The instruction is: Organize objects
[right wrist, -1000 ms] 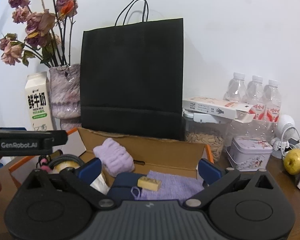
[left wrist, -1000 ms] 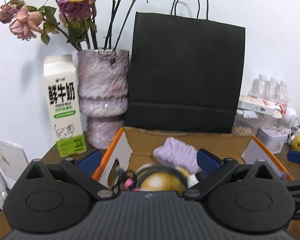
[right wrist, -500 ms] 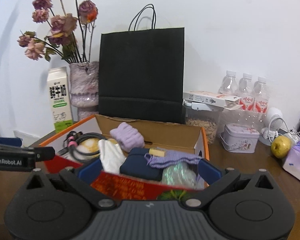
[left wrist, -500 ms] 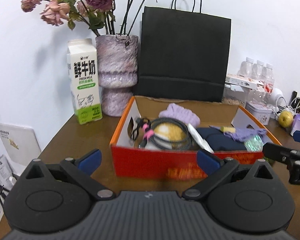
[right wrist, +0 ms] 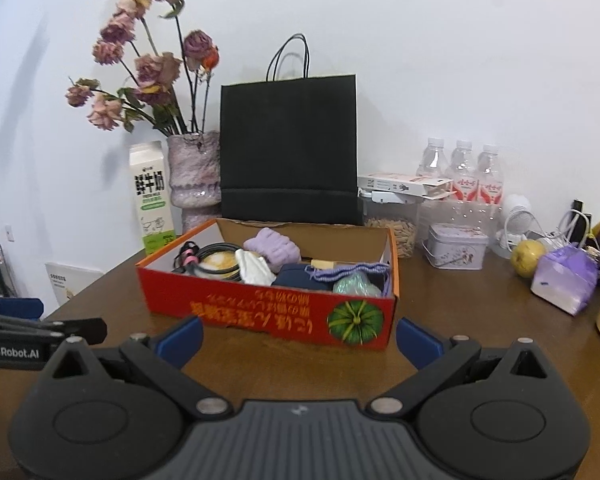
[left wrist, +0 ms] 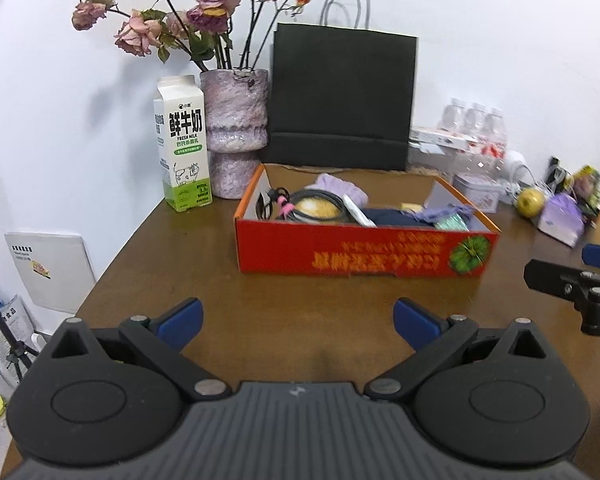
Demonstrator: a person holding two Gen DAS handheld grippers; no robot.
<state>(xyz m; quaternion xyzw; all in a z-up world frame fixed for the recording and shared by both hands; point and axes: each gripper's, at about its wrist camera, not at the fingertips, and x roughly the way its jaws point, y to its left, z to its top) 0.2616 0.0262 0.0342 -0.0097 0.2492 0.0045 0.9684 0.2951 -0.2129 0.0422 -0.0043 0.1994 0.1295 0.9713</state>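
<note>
A red cardboard box (left wrist: 364, 250) (right wrist: 268, 312) stands in the middle of the brown table. It holds a coiled black cable (right wrist: 216, 260), a purple fuzzy cloth (right wrist: 272, 248), a navy pouch (right wrist: 300, 276), a white packet and a green shiny bundle (right wrist: 356, 284). My left gripper (left wrist: 296, 320) is open and empty, in front of the box and apart from it. My right gripper (right wrist: 298, 340) is open and empty, just before the box's front wall.
A black paper bag (left wrist: 342, 98), a vase of dried roses (left wrist: 234, 120) and a milk carton (left wrist: 182, 144) stand behind the box. To the right are water bottles (right wrist: 462, 172), a tin (right wrist: 456, 246), a yellow fruit (right wrist: 528, 258) and a purple pack (right wrist: 564, 280).
Both grippers have drawn back from over the box toward the table's near side. The box, once close below them, now lies ahead of them. Both stay open.
</note>
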